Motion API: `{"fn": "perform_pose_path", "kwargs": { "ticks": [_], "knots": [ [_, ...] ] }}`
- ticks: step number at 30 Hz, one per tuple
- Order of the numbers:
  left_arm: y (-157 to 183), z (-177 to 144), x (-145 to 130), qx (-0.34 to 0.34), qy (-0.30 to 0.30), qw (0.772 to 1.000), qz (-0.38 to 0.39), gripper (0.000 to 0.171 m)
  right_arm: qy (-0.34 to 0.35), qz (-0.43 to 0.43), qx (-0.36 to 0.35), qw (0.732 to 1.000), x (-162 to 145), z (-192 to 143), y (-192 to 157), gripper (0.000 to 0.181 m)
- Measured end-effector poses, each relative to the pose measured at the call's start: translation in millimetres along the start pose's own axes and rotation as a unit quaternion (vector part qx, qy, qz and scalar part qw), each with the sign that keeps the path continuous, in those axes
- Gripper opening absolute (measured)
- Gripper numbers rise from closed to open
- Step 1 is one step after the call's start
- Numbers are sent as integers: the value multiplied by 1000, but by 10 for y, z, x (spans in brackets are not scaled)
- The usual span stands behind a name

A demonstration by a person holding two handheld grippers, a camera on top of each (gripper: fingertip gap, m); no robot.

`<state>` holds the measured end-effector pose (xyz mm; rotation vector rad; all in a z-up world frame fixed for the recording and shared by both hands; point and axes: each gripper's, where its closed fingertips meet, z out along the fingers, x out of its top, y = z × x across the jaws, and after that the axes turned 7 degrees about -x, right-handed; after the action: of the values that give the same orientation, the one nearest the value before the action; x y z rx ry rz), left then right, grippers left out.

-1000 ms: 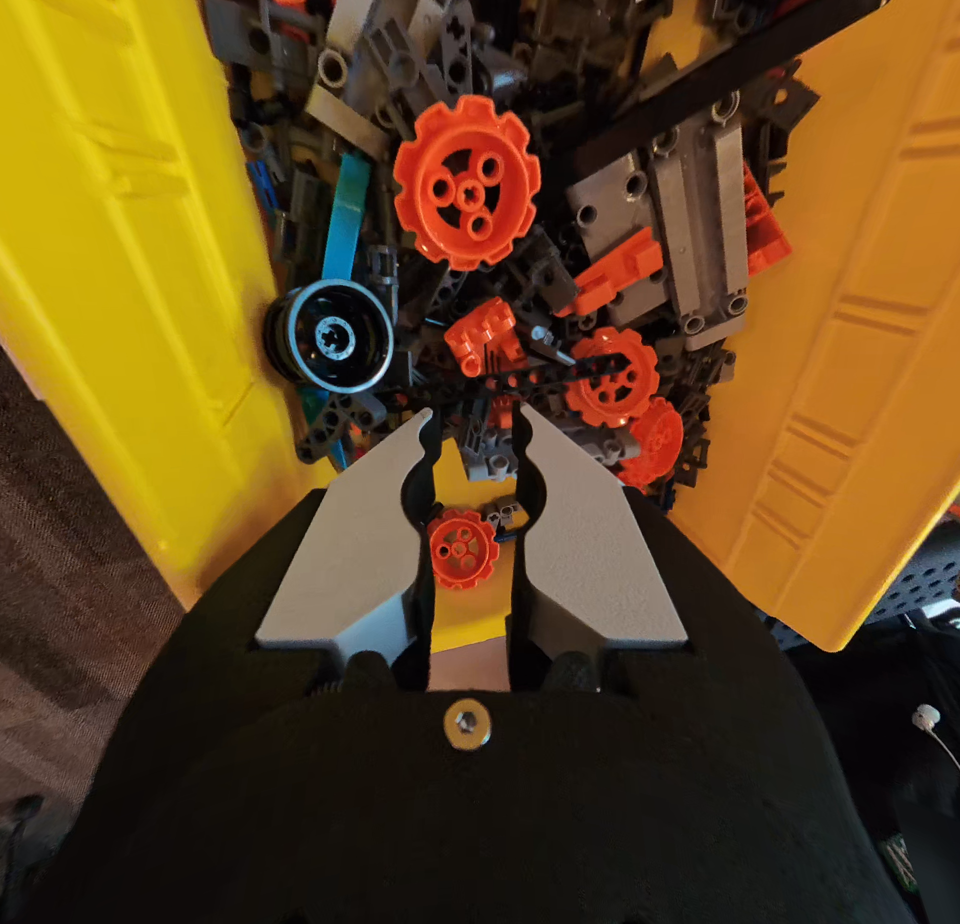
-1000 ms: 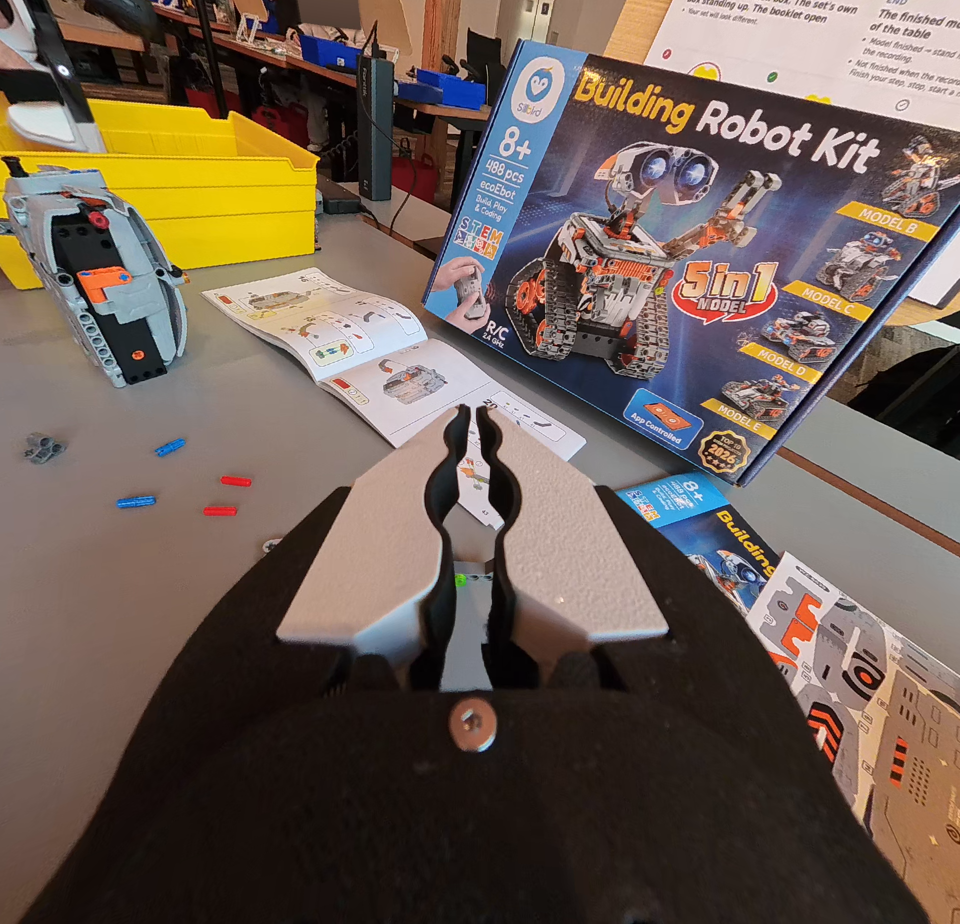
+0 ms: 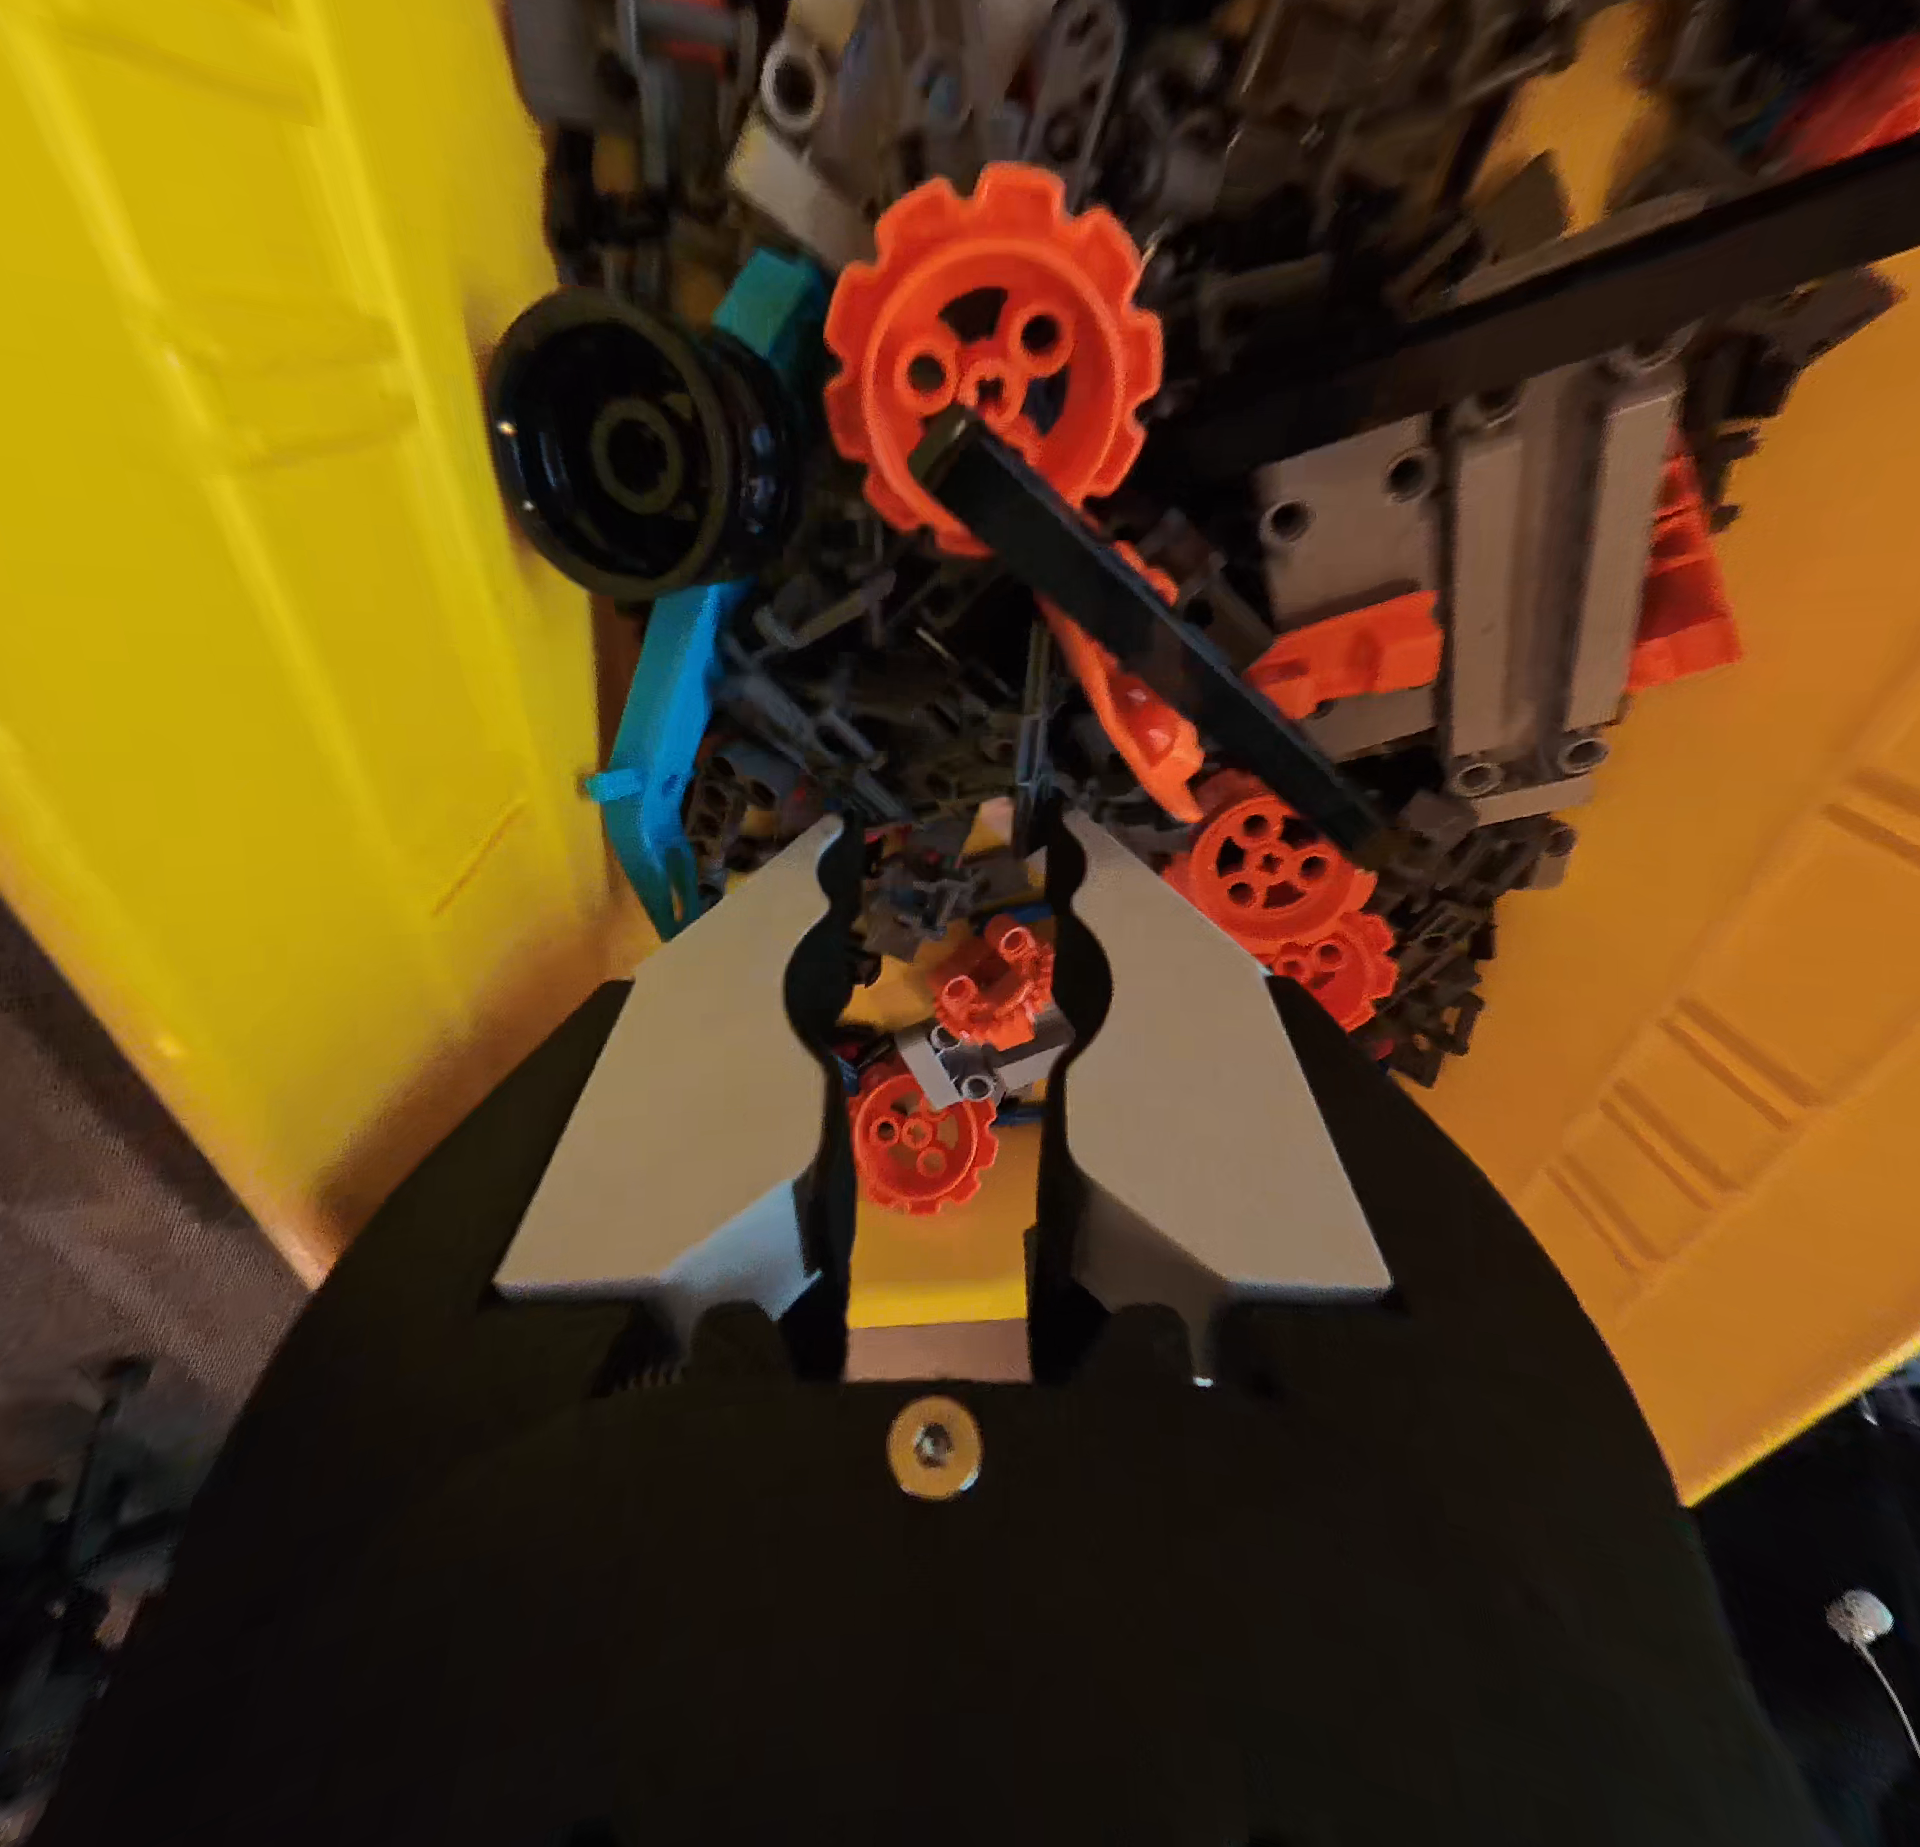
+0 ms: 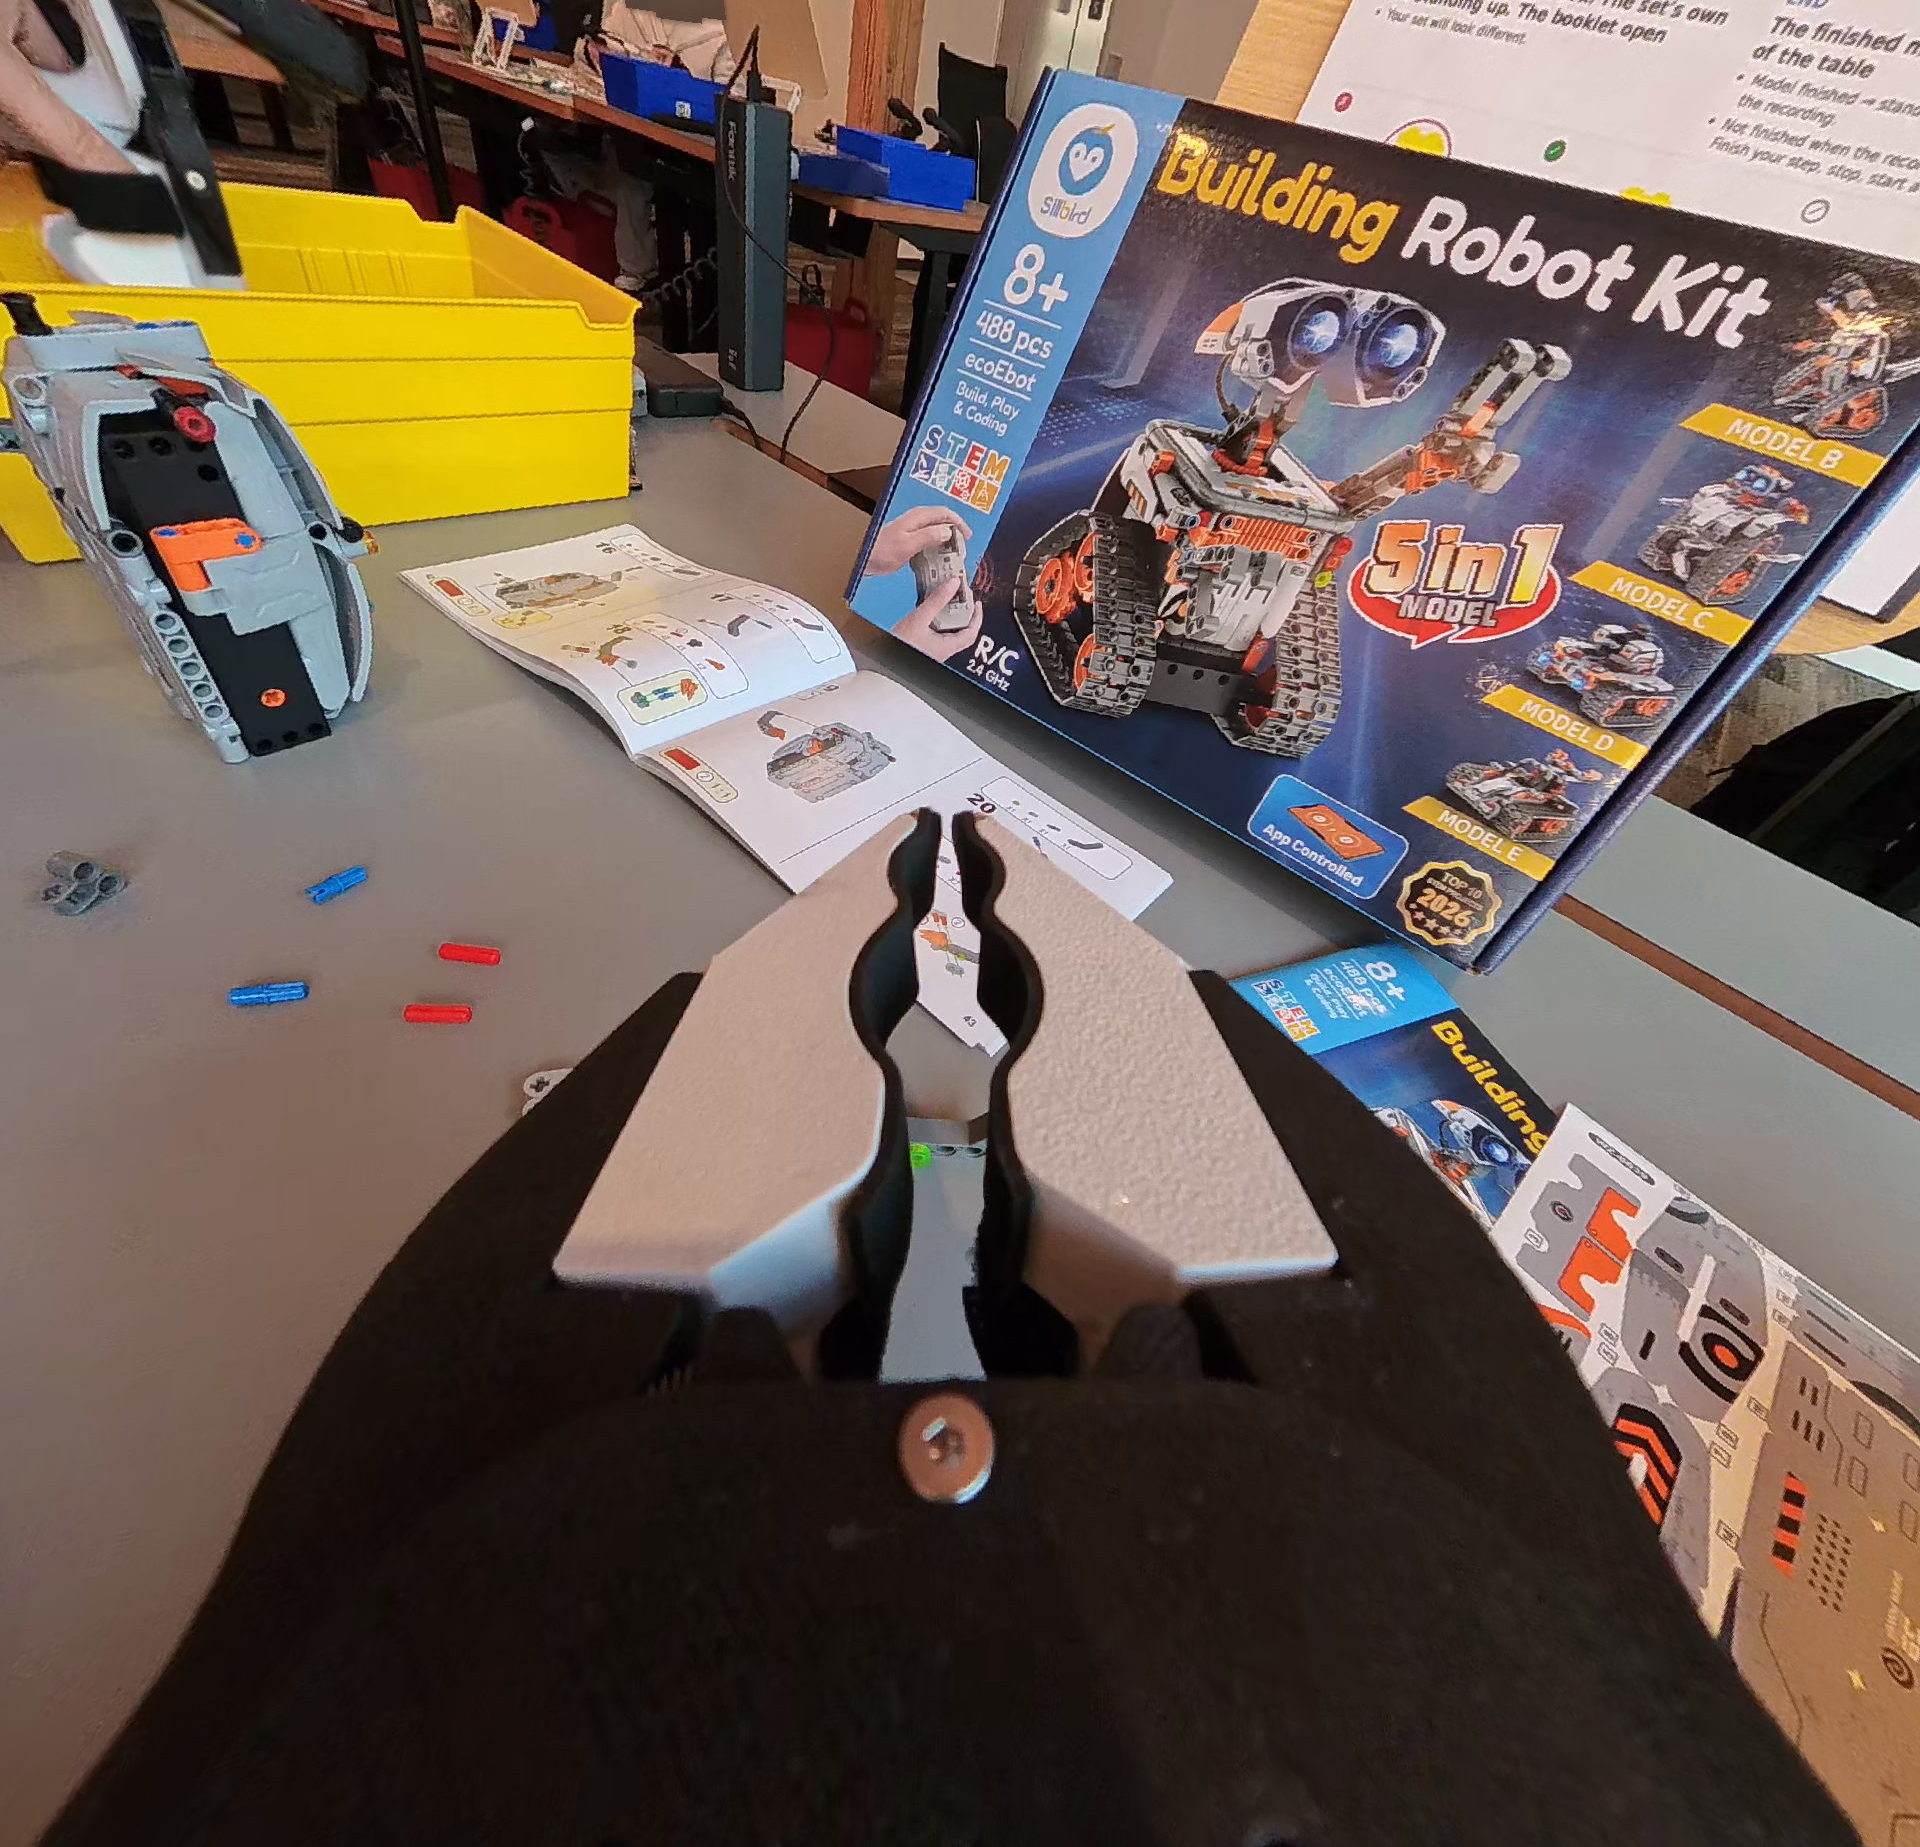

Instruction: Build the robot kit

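My left gripper (image 3: 951,852) hangs with its jaws apart over the yellow bin (image 3: 239,509), its tips at the lower edge of the pile of building pieces, a small orange gear (image 3: 920,1137) and a grey connector (image 3: 982,1059) showing in the gap between the fingers, a large orange gear (image 3: 992,353) at upper centre and a black wheel (image 3: 634,457) to its left. My right gripper (image 4: 940,823) sits low in the frame with its jaws nearly together and holding nothing, above the grey table (image 4: 260,1174), tips over the corner of the open instruction booklet (image 4: 748,696). The kit box (image 4: 1382,509) stands at upper right, a partly built grey model (image 4: 197,540) at the left, and loose red and blue pins (image 4: 468,954) lie on the table at mid left.
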<state>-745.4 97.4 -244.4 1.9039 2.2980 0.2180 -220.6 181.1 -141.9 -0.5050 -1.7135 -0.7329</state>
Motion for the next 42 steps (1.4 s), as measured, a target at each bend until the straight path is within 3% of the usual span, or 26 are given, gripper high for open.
{"fn": "perform_pose_path", "kwargs": {
  "ticks": [7,9,18,24,28,33,36,39,42],
  "knots": [
    [329,-7,404,-74,79,991,75,19,-3,-1,2,1000,-12,9,-14,3],
    [378,-33,405,-83,82,990,81,26,-2,-1,2,1000,-10,7,-12,3],
    [-221,-319,191,88,78,993,27,26,-3,-7,5,1000,-5,4,-34,3],
    [-22,-182,270,29,76,995,50,29,-6,-9,3,1000,-15,7,-27,3],
    [150,-265,372,-12,114,992,58,25,-7,-10,3,1000,-23,12,-30,3],
    [724,-410,564,-136,171,969,115,26,-12,-10,5,1000,-51,32,-39,3],
    [943,-437,743,-148,211,953,156,18,-13,-9,4,1000,-66,40,-30,3],
    [826,-294,672,-121,171,968,138,17,-11,-9,2,1000,-71,40,-20,2],
    [416,-279,506,-43,135,986,87,25,-11,-11,0,1000,-70,38,-8,3]
  ]
}}
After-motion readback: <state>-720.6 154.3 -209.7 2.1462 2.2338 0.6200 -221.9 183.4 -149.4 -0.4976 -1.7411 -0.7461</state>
